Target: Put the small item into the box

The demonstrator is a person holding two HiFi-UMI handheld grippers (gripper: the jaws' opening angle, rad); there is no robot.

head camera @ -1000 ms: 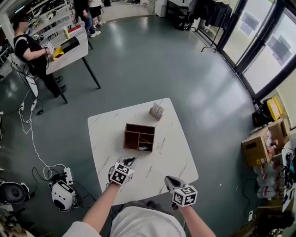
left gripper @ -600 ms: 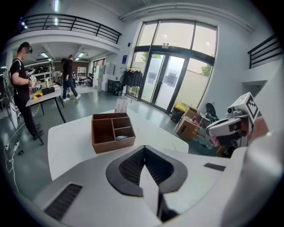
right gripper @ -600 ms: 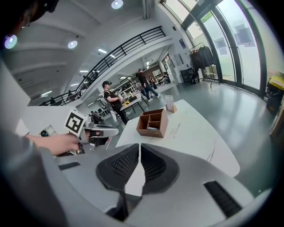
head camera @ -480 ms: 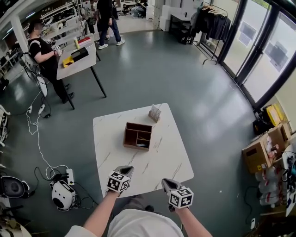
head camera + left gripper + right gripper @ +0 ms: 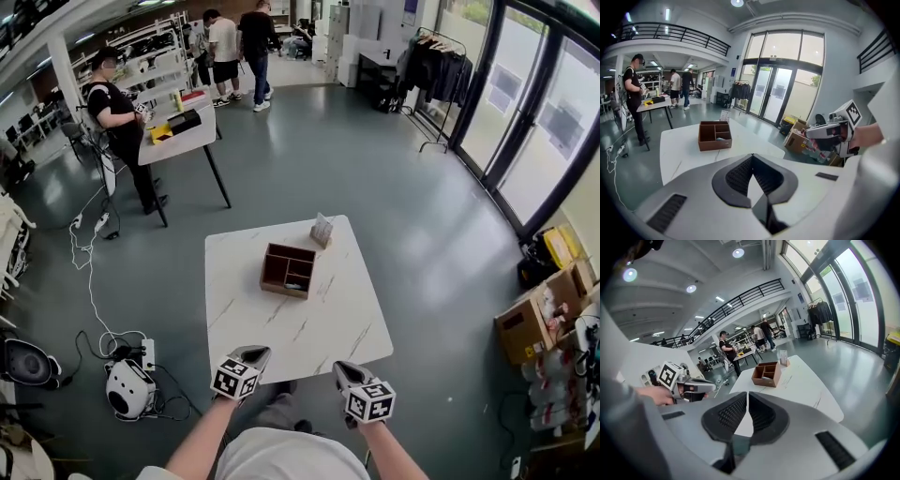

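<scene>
Both grippers hang off the desk's near edge, with the small item already in the box.

The left gripper (image 5: 251, 356) and the right gripper (image 5: 343, 368) each have their fingers pressed together on nothing. Both are well apart from the small item (image 5: 721, 138), a pale grey piece lying in the near right compartment of the brown wooden box (image 5: 281, 289). The box stands mid-way across the white marble desk (image 5: 309, 328), and a small card holder (image 5: 322, 230) stands just beyond it. The item is too small to identify, and in the head view it barely shows.
</scene>
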